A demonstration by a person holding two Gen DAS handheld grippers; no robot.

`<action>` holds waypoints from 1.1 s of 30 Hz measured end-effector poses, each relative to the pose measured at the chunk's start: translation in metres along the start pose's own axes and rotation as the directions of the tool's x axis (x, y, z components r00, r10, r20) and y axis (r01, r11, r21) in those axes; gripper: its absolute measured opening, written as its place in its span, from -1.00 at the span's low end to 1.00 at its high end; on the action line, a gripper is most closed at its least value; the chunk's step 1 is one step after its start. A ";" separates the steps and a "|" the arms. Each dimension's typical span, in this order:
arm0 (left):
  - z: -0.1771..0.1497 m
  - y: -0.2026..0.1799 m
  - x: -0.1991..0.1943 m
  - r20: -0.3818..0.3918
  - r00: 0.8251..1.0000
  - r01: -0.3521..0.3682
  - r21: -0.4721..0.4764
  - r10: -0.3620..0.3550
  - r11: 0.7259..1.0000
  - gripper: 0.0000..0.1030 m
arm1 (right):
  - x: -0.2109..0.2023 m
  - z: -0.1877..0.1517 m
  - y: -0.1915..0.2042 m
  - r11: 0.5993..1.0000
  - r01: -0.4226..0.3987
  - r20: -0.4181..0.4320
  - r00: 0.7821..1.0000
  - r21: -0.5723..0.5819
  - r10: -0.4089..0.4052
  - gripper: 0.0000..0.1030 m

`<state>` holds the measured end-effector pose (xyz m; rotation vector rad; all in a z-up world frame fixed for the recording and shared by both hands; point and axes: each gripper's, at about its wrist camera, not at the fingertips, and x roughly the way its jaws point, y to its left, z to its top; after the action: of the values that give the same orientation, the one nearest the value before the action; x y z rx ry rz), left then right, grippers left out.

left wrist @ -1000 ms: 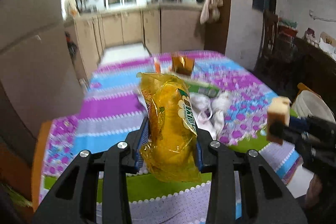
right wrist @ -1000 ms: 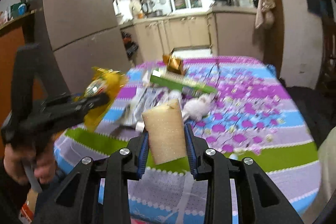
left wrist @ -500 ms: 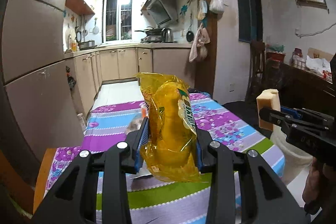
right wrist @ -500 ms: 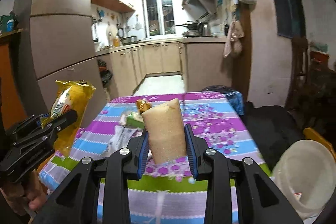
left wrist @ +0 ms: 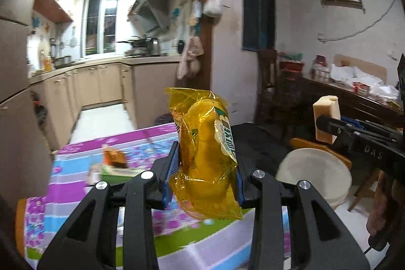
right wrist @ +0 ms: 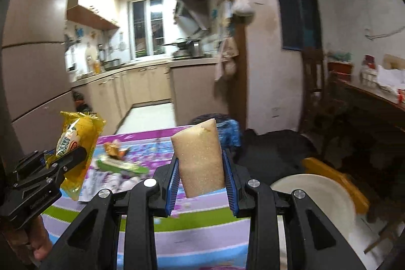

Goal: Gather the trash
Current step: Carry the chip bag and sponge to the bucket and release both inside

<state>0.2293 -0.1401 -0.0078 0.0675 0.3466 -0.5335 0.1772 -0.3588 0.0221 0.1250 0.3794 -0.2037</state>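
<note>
My left gripper [left wrist: 206, 168] is shut on a crinkled yellow snack wrapper [left wrist: 206, 156] and holds it in the air above the table edge. My right gripper [right wrist: 201, 171] is shut on a beige sponge piece [right wrist: 200, 158], also held in the air. In the right wrist view the left gripper [right wrist: 64, 156] and its wrapper [right wrist: 76, 141] show at the left. In the left wrist view the right gripper [left wrist: 326, 124] and its sponge [left wrist: 325, 115] show at the right. A cream round bin [left wrist: 316, 171] stands on the floor to the right, also in the right wrist view [right wrist: 319, 196].
The table with a purple, blue and green striped cloth [right wrist: 141, 224] holds an orange wrapper [right wrist: 114, 147], a green packet [right wrist: 121, 165] and other litter. A yellow stool [right wrist: 336, 179] and a dark chair [right wrist: 273, 153] stand by the bin. Kitchen cabinets [left wrist: 101, 82] lie behind.
Both grippers have lifted and swung right with their loads. The table has dropped lower in both views and the cream bin has come further into view.
</note>
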 end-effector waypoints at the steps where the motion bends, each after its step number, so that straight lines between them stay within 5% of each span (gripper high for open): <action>1: 0.001 -0.007 0.004 -0.004 1.000 0.015 0.005 -0.015 1.000 -0.33 | -0.002 0.001 -0.009 1.000 0.016 -0.001 1.000 0.007 -0.016 -0.36; 9: 0.012 -0.073 0.039 -0.045 0.989 0.142 0.056 -0.140 0.988 -0.33 | -0.018 0.004 -0.099 0.987 0.149 -0.044 0.988 0.066 -0.146 -0.36; 16: 0.017 -0.129 0.069 -0.128 0.961 0.256 0.089 -0.244 0.963 -0.33 | -0.013 -0.007 -0.170 0.969 0.213 -0.146 0.970 0.125 -0.194 -0.36; 24: 0.009 -0.187 0.139 -0.349 0.881 0.364 0.070 -0.319 0.929 -0.33 | 0.052 -0.019 -0.253 0.945 0.261 -0.385 0.907 0.196 -0.170 -0.36; 31: -0.021 -0.210 0.195 -0.526 0.793 0.382 0.035 -0.308 0.923 -0.33 | 0.096 -0.048 -0.285 0.943 0.264 -0.523 0.843 0.202 -0.124 -0.36; 33: -0.030 -0.213 0.202 -0.553 0.779 0.381 0.044 -0.295 0.924 -0.33 | 0.108 -0.055 -0.292 0.942 0.265 -0.547 0.829 0.204 -0.114 -0.36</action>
<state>0.2747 -0.4171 -0.0992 0.3152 0.8844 -0.9042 0.1916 -0.6530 -0.0942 0.4235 0.9220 -0.4248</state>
